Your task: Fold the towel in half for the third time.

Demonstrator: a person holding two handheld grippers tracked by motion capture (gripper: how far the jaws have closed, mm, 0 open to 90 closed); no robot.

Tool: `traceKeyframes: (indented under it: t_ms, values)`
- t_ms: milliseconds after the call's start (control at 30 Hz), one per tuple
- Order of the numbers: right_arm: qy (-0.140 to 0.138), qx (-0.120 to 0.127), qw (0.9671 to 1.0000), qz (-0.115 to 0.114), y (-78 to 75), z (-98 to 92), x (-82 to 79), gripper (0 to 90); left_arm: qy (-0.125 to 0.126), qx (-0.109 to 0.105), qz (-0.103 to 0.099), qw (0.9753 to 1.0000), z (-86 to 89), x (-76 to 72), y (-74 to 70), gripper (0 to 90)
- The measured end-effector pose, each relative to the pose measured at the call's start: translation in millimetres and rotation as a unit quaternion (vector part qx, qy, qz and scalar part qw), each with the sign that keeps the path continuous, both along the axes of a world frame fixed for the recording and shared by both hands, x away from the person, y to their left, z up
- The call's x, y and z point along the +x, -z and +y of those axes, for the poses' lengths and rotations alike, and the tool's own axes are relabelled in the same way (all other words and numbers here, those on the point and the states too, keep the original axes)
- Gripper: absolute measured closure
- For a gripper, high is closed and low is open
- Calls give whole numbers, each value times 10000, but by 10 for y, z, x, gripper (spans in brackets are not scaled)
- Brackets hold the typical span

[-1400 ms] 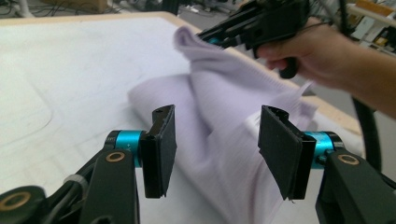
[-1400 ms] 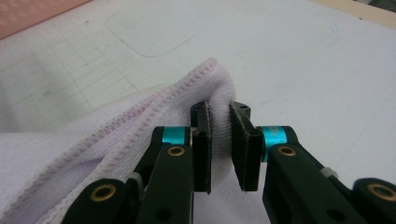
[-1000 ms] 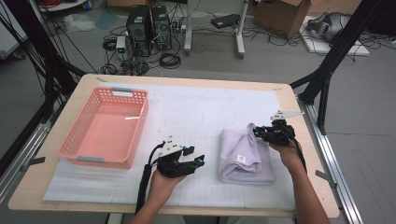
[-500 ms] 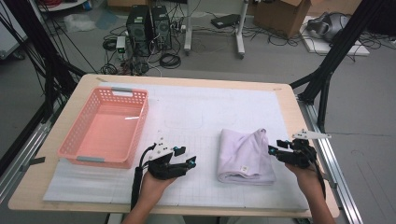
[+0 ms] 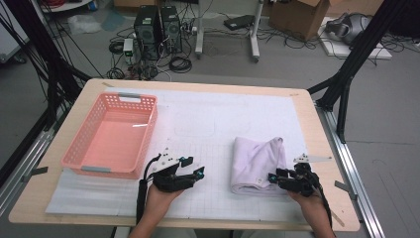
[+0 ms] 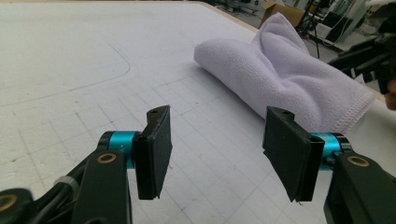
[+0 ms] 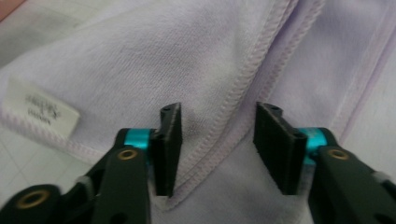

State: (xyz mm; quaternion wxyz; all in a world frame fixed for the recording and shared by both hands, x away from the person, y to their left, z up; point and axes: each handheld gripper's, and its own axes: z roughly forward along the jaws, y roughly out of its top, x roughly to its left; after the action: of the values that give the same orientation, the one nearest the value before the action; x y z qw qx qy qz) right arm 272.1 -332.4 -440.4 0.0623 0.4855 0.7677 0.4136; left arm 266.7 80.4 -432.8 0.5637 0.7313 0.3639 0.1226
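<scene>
A folded lilac towel point(image 5: 257, 162) lies on the white mat at the right of the table; it also shows in the left gripper view point(image 6: 285, 79). My right gripper point(image 5: 275, 178) hangs open at the towel's near right corner, its jaws straddling a stitched hem point(image 7: 243, 84) close above the cloth, with a white label point(image 7: 39, 111) to the left. My left gripper point(image 5: 194, 169) rests open low over the bare mat, left of the towel, with nothing between its jaws point(image 6: 217, 154).
A pink plastic basket point(image 5: 111, 136) stands empty at the left of the table. A white gridded mat point(image 5: 218, 119) covers most of the wooden tabletop. Black frame legs, computers and cables stand on the floor beyond the far edge.
My right gripper has moved from the towel's far right corner back toward the near edge and now sits at the near right corner. The left gripper has drifted slightly nearer.
</scene>
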Motion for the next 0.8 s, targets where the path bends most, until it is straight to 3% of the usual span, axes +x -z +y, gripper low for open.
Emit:
traceKeyframes:
  t_ms: [67,100,267,367,500,567,600,633,733,800]
  values:
    - [-88,150,9998,-15,-10,-26,-24,810,-16,10,17,10000,9,-3,12,424]
    - [-123,188,9997,-106,-32,-39,-42,834,-22,25,32,10000,13,-4,19,424]
    - [22,185,9985,-516,-190,-150,-131,846,-62,14,45,10000,24,-3,32,425]
    - [213,-60,9979,-610,-308,-234,-194,845,-88,2,29,10000,35,-2,28,426]
    - [328,-554,9967,-492,-338,-288,-245,832,-112,-16,27,9999,47,0,27,426]
    - [365,-513,9975,-310,-317,-308,-256,782,-109,-16,22,9999,49,-1,26,426]
    - [380,-513,9976,-255,-319,-311,-260,706,-121,-21,30,9999,49,0,27,425]
    - [460,-583,9965,-386,-338,-312,-272,632,-116,-21,38,9999,50,1,27,425]
    - [593,-597,9930,-830,-445,-298,-283,576,-117,-20,35,9999,50,5,27,425]
    - [523,-544,9918,-1029,-497,-253,-244,576,-107,-24,38,9999,53,6,26,426]
